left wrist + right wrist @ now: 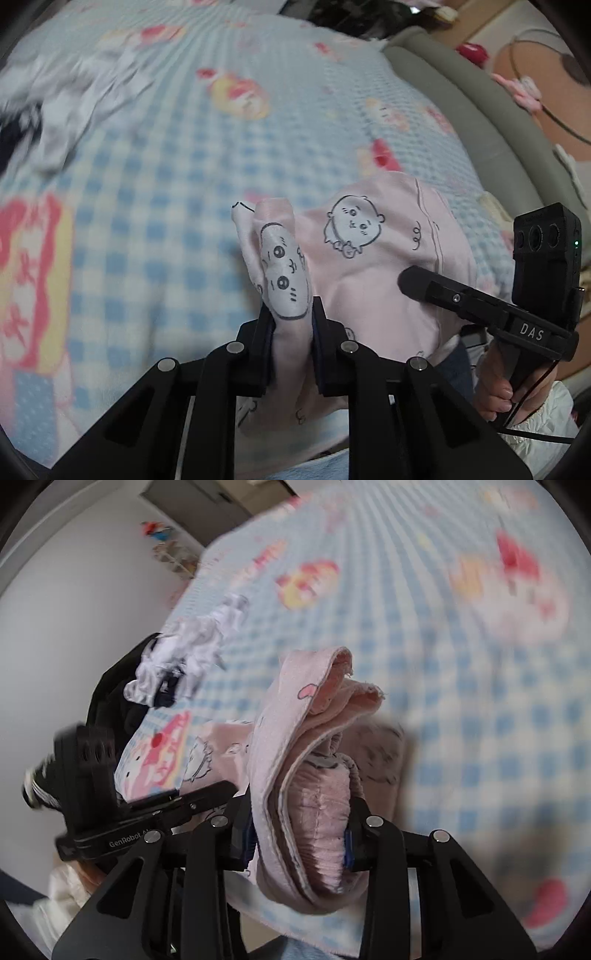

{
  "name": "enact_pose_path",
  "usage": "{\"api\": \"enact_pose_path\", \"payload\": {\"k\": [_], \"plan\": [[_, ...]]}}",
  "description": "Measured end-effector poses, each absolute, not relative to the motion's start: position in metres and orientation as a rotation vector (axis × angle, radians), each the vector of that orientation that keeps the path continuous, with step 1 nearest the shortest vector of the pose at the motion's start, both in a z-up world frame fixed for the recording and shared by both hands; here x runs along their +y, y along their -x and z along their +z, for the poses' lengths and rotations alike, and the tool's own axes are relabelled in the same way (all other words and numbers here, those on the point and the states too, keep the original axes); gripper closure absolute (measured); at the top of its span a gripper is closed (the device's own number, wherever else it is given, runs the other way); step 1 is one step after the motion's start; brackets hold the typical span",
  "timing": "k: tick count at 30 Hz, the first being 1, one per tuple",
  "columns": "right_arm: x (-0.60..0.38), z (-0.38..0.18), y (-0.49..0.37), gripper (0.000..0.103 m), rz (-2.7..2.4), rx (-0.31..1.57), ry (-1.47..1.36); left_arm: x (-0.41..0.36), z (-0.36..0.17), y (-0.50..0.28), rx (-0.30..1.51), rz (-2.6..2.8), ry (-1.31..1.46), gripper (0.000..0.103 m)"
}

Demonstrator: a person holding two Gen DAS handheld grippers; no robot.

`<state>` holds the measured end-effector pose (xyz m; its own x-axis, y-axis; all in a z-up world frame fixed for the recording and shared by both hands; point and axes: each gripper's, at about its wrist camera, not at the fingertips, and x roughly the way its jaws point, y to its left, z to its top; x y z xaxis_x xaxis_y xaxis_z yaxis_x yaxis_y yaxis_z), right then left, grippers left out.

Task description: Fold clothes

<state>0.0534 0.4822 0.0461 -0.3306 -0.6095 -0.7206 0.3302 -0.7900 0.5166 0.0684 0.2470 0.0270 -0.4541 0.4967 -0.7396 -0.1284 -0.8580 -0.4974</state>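
The pink garment [373, 266] is held lifted above the checked bed [177, 155], pinched by the left gripper [291, 325] and right gripper [299, 834]. A fold is mid-way; laying it flat is judged next.

Pink cartoon-print garment [373, 258]; blue-white checked blanket [177, 177]; black fingers [321, 332]

garment: pale pink cartoon-print clothing item [373, 258] | print: white round faces outlined in black, small squiggles | state: bunched, lifted off checked bedding, one fold standing up toward 12 o'clock | elastic waistband [325, 819] gathered, layered hems curling toward 1 o'clock | pile: crumpled white-and-dark clothes [184, 657] at 10 o'clock
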Motion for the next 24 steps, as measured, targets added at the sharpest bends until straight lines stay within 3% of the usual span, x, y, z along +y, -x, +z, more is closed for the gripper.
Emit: {"api": "enact_pose_path", "payload": {"k": [5,11,18,22,24], "plan": [[0.538,0.094,-0.05,0.068,-2.259,-0.425,-1.21,0.286,0.075,-0.044,-0.439,2.262,1.275,0.085],[0.616,0.077,-0.028,0.068,-2.289,-0.472,-1.343,0.383,0.068,0.013,-0.326,2.109,1.357,0.085],[0.711,0.162,0.05,0.067,-2.525,-0.338,-1.2,0.489,0.144,0.105,-0.273,2.114,1.174,0.084],[0.754,0.177,0.101,0.065,-2.592,-0.32,-1.21,0.519,0.138,0.144,-0.316,2.193,1.152,0.081],[0.765,0.15,0.13,0.059,-2.556,-0.324,-1.291,0.528,0.107,0.164,-0.341,2.205,1.204,0.081]]}}
